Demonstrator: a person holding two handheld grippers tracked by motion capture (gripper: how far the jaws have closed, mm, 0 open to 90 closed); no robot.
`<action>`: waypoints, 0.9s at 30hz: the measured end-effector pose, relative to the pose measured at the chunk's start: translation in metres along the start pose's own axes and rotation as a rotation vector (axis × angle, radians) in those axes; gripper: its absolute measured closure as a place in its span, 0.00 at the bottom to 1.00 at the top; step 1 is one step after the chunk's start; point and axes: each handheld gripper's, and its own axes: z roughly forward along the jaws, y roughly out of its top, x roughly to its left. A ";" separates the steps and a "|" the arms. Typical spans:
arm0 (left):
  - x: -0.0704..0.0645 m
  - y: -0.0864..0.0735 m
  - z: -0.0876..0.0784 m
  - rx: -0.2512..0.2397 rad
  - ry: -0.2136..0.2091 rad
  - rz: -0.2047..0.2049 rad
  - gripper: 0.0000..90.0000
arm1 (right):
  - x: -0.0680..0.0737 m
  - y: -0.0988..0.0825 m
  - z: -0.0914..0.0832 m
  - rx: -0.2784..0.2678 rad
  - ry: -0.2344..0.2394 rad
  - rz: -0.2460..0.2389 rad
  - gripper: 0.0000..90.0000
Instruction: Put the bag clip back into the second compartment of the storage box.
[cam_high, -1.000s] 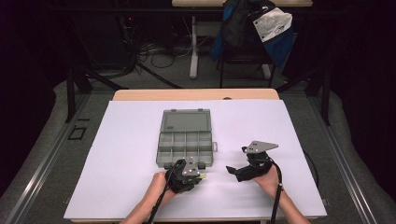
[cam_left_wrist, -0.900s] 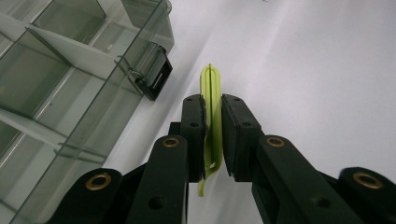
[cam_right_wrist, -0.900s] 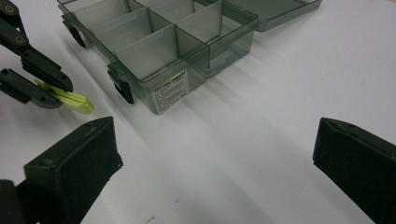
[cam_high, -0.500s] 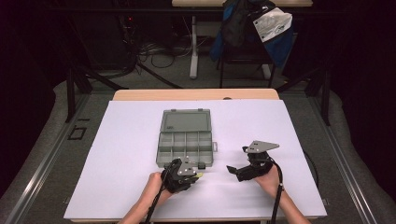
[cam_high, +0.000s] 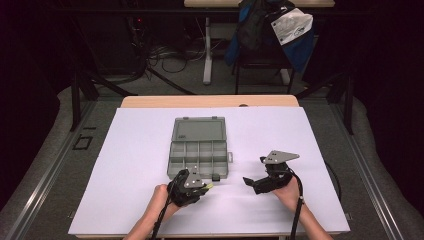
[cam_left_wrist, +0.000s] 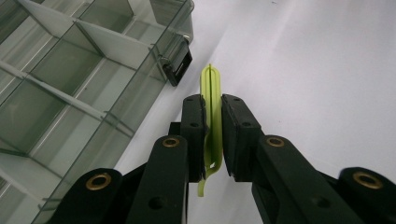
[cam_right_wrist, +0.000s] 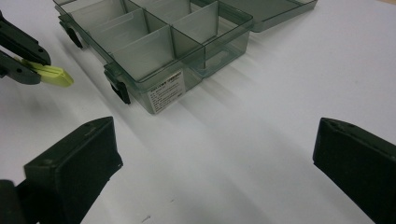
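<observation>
High view: left gripper (cam_high: 200, 187) clamps a thin lime-green plastic clip (cam_left_wrist: 211, 112) edge-on between its pads, just off the table, at about five o'clock from the open grey compartment box (cam_high: 199, 156). Right gripper (cam_high: 252, 184), at four o'clock from the box, has its jaws spread wide around nothing.

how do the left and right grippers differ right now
The left gripper has its jaws closed on a thin yellow-green strip; the right gripper has its jaws spread wide with nothing between them. In the high view the left gripper sits just in front of the open compartment box, while the right gripper sits off to the box's right over bare white table. Both have black jaws and are hand-held low over the table.
</observation>
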 end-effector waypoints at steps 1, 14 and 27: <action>0.000 0.000 -0.001 -0.001 0.002 -0.001 0.88 | 0.000 0.000 0.000 0.000 -0.001 -0.002 0.00; 0.002 0.000 -0.011 -0.016 0.021 -0.004 0.88 | 0.000 0.000 -0.002 -0.004 -0.004 0.004 0.00; 0.008 -0.002 -0.019 -0.031 0.042 -0.020 0.88 | 0.000 -0.001 0.000 0.003 -0.003 0.003 0.00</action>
